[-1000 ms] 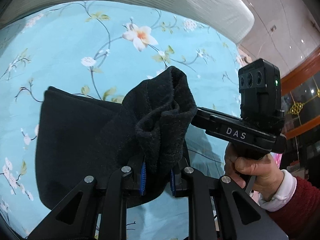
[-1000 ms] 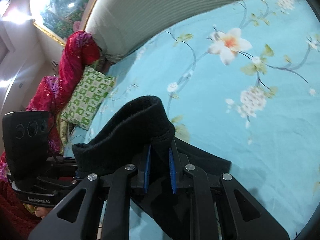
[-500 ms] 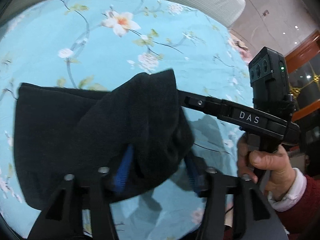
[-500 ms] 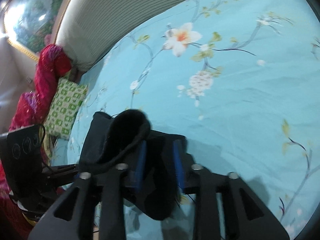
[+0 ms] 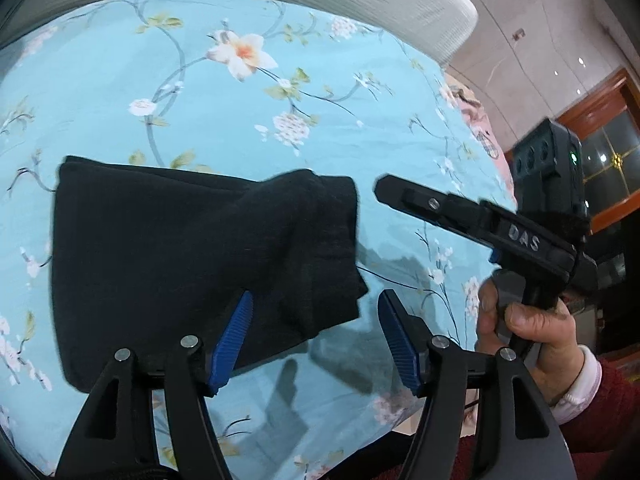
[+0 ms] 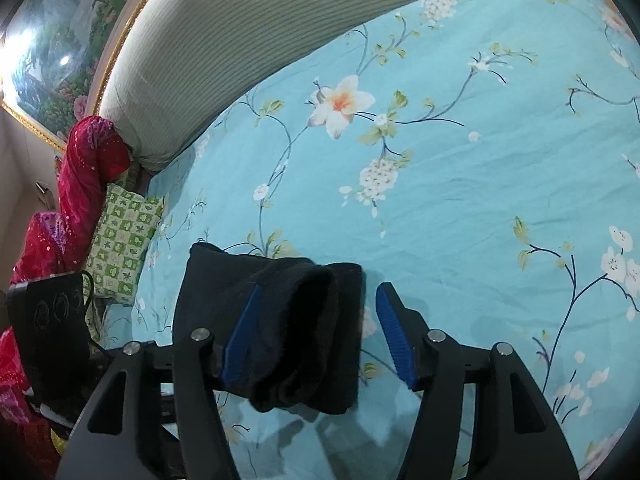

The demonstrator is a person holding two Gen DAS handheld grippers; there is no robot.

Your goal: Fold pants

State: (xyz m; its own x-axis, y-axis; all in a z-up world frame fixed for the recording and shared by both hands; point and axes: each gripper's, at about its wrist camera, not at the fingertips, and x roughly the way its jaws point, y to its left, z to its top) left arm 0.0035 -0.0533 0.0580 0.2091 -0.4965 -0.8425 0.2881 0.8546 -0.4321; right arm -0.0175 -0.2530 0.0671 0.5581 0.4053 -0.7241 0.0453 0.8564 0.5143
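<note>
The black pants [image 5: 168,256] lie folded into a compact rectangle on the light blue floral bedsheet [image 5: 224,120], near the bed's front edge. My left gripper [image 5: 316,332] is open just above their near right corner, holding nothing. My right gripper [image 6: 316,328] is open too, with the folded right end of the pants [image 6: 304,328] lying loose between its blue pads [image 6: 394,336]. In the left wrist view the right gripper [image 5: 404,200] shows from the side, just right of the pants.
A grey-striped headboard cushion [image 6: 248,40] runs along the far side of the bed. A green patterned pillow [image 6: 120,236] and red cloth [image 6: 84,176] lie at the far left. A framed painting [image 6: 48,60] hangs behind. The bed's front edge [image 5: 360,444] is close below.
Both grippers were shut on the raised pants end. They lowered it onto the fold and opened. The pants now lie flat and both grippers have drawn back slightly.
</note>
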